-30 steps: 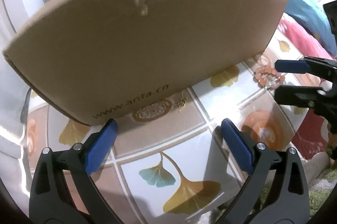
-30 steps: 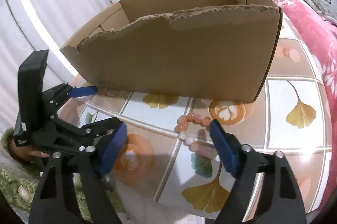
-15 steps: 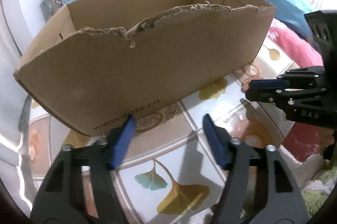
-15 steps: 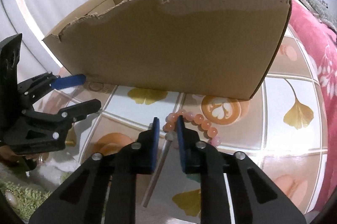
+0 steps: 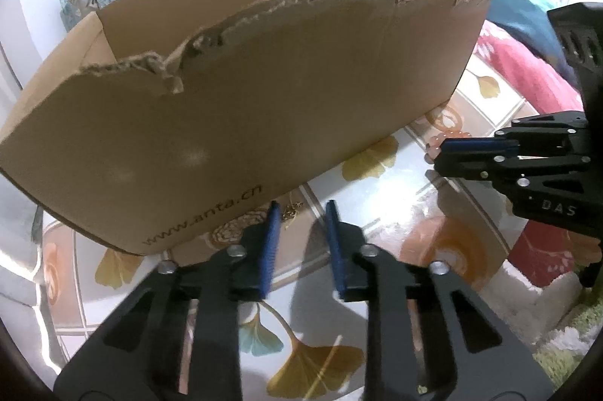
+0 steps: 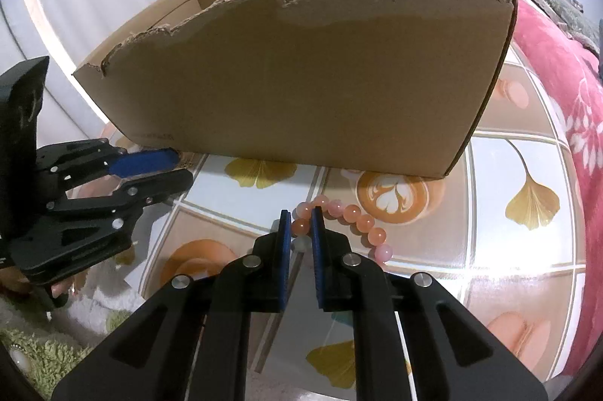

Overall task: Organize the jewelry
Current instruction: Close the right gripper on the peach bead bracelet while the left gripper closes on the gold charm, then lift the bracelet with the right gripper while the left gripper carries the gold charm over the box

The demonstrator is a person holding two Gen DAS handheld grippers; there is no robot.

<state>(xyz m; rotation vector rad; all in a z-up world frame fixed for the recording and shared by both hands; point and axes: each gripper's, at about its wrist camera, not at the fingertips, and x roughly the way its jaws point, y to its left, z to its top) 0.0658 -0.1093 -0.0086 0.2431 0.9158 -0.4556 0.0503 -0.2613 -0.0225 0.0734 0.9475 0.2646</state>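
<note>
Two tongs worked before the cardboard box (image 6: 301, 80). Right tongs (image 6: 300, 224) were clamped on the pink bead bracelet (image 6: 354, 214) on the tabletop (image 6: 527, 250); left tongs (image 5: 300, 212), just closing, flanked a small gold chain (image 5: 292, 210), pads apparently short of contact.

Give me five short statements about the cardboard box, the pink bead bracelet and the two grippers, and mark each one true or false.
1. The brown cardboard box stands open at the top, with a ragged torn near edge. True.
2. The pink bead bracelet lies inside the box. False: it lies on the leaf-patterned tabletop in front of the box.
3. The right gripper has its blue pads closed on beads of the bracelet. True.
4. The left gripper holds the bracelet too. False: it points at a small gold chain by the box's foot; its jaws have just been closing, with a gap left between them.
5. The box bears printed lettering on its near wall. True.
</note>
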